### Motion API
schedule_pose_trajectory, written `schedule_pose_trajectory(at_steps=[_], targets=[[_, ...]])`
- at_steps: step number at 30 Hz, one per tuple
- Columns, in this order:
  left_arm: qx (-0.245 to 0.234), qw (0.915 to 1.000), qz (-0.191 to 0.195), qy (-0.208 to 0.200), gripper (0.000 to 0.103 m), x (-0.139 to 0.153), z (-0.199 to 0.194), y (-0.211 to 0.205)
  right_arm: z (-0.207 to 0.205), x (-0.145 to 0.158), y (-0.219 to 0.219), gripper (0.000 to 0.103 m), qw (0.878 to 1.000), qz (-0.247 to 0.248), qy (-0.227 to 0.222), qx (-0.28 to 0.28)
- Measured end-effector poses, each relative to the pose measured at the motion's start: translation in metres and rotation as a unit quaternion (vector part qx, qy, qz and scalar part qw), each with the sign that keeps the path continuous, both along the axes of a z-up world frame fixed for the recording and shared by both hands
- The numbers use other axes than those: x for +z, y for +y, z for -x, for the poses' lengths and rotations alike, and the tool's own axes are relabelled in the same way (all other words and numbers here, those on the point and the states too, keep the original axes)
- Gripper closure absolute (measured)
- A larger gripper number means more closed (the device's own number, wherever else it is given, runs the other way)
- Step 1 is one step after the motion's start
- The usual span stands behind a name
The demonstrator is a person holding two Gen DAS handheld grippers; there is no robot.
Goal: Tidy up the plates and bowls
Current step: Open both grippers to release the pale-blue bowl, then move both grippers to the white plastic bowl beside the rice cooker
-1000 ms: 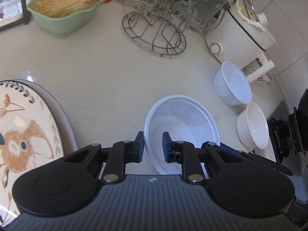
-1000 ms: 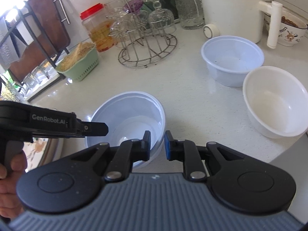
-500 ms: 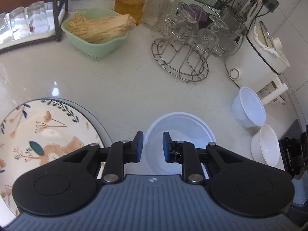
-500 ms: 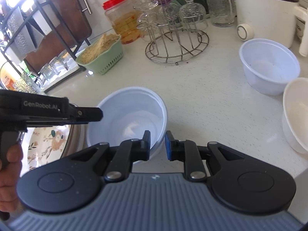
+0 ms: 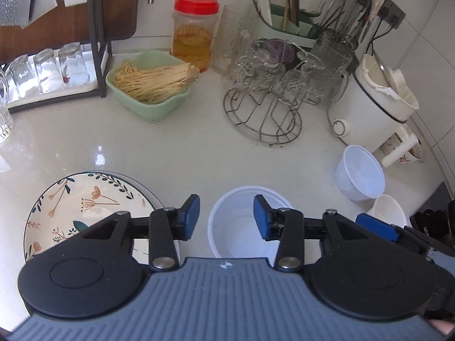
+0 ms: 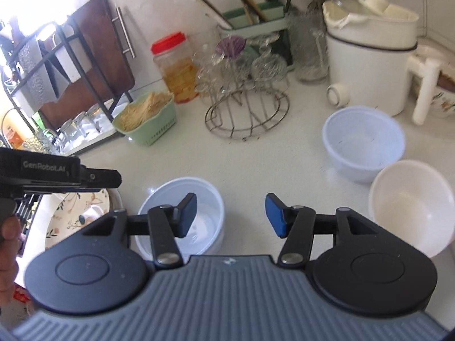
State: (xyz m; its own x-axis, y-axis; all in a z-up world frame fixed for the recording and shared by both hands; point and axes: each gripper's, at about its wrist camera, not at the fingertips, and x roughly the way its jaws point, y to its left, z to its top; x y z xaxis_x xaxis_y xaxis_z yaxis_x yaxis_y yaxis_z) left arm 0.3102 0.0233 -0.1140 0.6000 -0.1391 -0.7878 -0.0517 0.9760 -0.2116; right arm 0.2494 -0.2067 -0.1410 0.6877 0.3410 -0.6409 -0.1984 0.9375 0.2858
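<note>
A translucent white bowl [image 5: 239, 221] [image 6: 204, 221] stands on the counter right below both grippers. My left gripper [image 5: 226, 217] hovers above it, its jaws opening with nothing between the pads. My right gripper [image 6: 231, 214] hangs over the bowl's right rim, its jaws opening too and holding nothing. A floral plate [image 5: 82, 213] [image 6: 74, 216] lies to the left of the bowl. Further right stand a second translucent bowl [image 5: 359, 173] [image 6: 364, 145] and a cream bowl [image 5: 388, 210] [image 6: 409, 207].
Behind the bowls stand a wire glass rack [image 5: 270, 105], a green basket of noodles [image 5: 150, 88], a red-lidded jar [image 5: 193, 34] and a white cooker [image 5: 369, 105]. A dark rack with upturned glasses [image 5: 48, 71] fills the far left. A hand [image 6: 7, 244] holds the left gripper.
Both grippers have risen away from the bowl and their jaws have gone from nearly shut to apart. More of the back of the counter has come into view.
</note>
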Motion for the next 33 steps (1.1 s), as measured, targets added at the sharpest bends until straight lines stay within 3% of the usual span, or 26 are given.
schedule_pose_trajectory(at_steps=[3, 4, 14, 22, 28, 33], targets=[[0.010, 0.9998, -0.015, -0.010, 0.029, 0.007, 0.004, -0.007, 0.003, 0.010, -0.005, 0.047, 1.000, 0.001, -0.013, 0.003], [0.013, 0.9996, -0.015, -0.017, 0.028, 0.009, 0.006, -0.008, 0.003, 0.014, -0.007, 0.047, 1.000, 0.003, -0.017, 0.002], [0.012, 0.9993, 0.020, -0.029, 0.024, 0.015, -0.007, -0.026, 0.002, 0.046, -0.034, 0.047, 0.998, 0.027, -0.059, -0.015], [-0.047, 0.9981, 0.019, -0.034, 0.024, 0.010, -0.045, -0.067, -0.014, 0.037, -0.063, 0.047, 0.996, 0.033, -0.058, -0.059], [-0.047, 0.9965, 0.039, -0.057, 0.024, 0.016, -0.074, -0.084, -0.031, 0.030, -0.081, 0.047, 0.994, 0.036, -0.053, -0.083], [-0.088, 0.9940, 0.039, -0.052, 0.024, 0.014, -0.098, -0.102, -0.051, 0.022, -0.093, 0.047, 0.993, 0.042, -0.044, -0.100]])
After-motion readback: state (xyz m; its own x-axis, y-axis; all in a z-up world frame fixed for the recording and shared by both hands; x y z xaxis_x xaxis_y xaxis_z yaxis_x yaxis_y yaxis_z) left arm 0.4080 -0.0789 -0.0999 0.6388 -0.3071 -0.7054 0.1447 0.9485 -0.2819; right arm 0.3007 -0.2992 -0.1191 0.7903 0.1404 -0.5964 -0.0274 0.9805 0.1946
